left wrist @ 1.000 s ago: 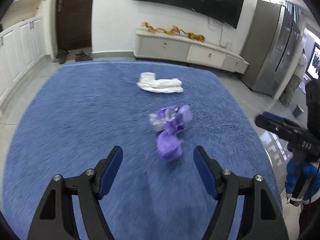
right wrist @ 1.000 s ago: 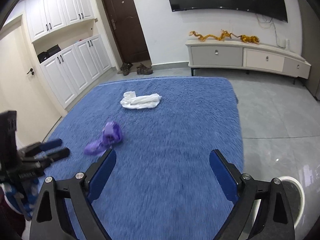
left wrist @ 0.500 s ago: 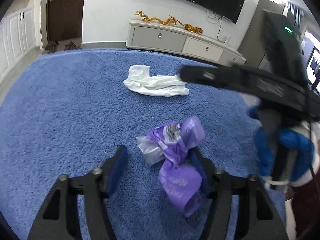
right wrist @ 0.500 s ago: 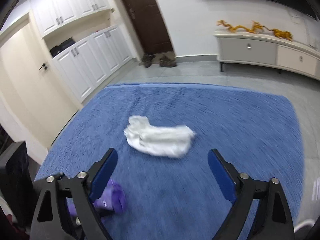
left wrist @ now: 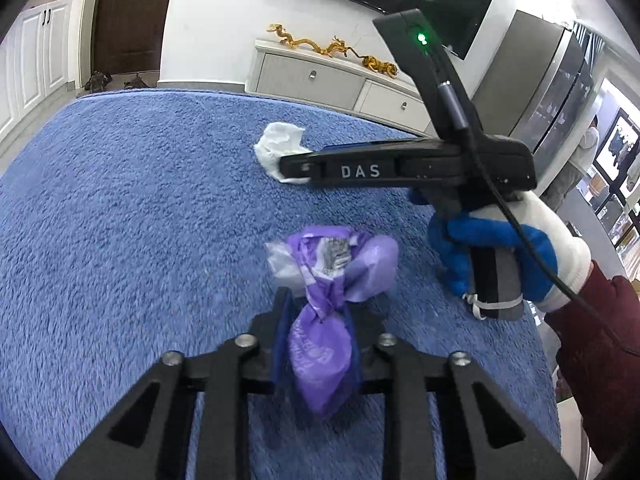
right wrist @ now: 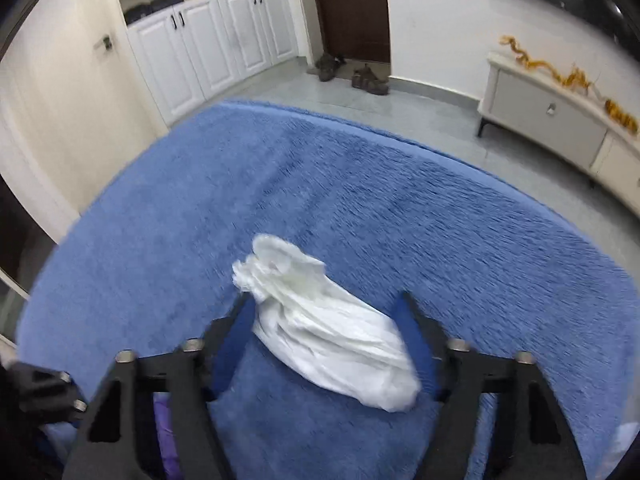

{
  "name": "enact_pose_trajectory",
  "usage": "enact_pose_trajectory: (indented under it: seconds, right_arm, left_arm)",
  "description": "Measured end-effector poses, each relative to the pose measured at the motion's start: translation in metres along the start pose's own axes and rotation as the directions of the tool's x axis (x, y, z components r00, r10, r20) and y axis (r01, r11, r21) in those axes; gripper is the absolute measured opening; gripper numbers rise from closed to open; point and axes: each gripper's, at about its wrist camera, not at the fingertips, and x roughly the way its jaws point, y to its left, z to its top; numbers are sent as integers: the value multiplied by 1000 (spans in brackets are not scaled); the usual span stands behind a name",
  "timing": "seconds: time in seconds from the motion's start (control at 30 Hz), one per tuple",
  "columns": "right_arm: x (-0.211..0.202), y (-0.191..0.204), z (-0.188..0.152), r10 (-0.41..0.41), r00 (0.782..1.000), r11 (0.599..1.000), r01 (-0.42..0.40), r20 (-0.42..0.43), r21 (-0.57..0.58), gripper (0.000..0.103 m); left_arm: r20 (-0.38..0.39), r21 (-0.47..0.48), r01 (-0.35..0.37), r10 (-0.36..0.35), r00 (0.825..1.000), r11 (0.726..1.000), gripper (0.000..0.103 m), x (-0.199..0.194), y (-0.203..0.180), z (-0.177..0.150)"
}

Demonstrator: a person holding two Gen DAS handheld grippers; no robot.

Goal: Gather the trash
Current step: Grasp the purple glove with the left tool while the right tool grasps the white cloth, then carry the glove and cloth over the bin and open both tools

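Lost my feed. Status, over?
Left gripper shut on purple wrapper. Right gripper open around white bag on rug. Nothing in the way.

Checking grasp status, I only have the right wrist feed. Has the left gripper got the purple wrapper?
Observer: Yes. The left gripper is shut on the purple wrapper.
Operator: Is the white bag between the right fingers from your side?
Observer: In the left view the right gripper covers most of the white bag; only one end shows.
Operator: Anything else near it?
Observer: A blue-gloved hand holds the right gripper over the rug.
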Motion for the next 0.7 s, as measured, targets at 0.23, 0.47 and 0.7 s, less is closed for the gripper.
enact_pose_trajectory:
  seconds: [0.23,0.47,0.7]
  right_arm:
    - [-45,-5,-28,17,998,997,-22,65,80,9]
    - [-122,20,-74,85,977,984,-113,198,136,9]
    - [-188,46,-131,88,951,974,-145,297,175,9]
  left_arm:
    - [14,-18,-76,76,997,997,17,-40,-1,-28]
    - [60,-38,-136,138,989,990,17,-94,-5,-43]
    - [81,-43,-181,184,980,983,17,-123,-35,-46]
